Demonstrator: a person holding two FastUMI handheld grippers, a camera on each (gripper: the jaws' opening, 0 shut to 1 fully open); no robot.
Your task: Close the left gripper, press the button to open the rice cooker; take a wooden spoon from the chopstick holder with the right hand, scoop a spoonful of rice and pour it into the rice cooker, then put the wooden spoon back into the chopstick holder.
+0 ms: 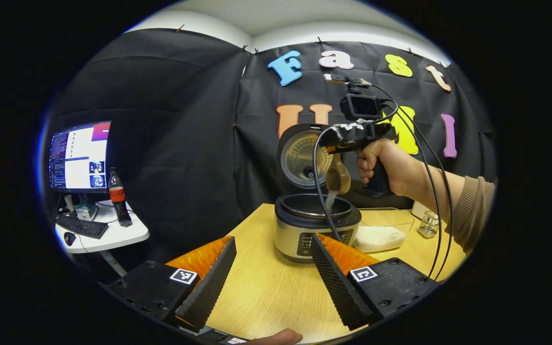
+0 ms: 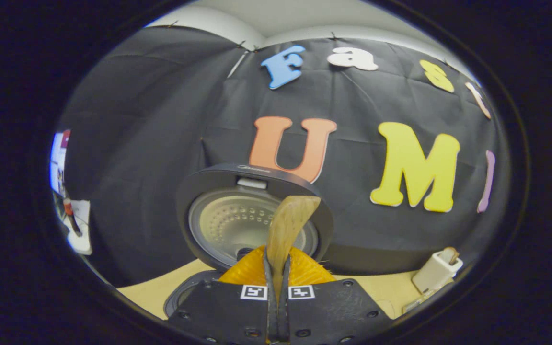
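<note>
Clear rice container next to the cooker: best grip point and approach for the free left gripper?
Judging from the left gripper view: pinch the near rim wall of the clear container from above. Open top, thin upright walls; rice cooker blocks its left side. The left gripper is open.

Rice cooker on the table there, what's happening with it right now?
A person is working with a gripper in each hand. The right gripper is shut on a wooden spoon, tipped over the open rice cooker, and rice is pouring from it into the pot. The lid stands upright behind. The left gripper waits open, low over the table in front of the cooker. A clear container of rice sits beside the cooker.
</note>
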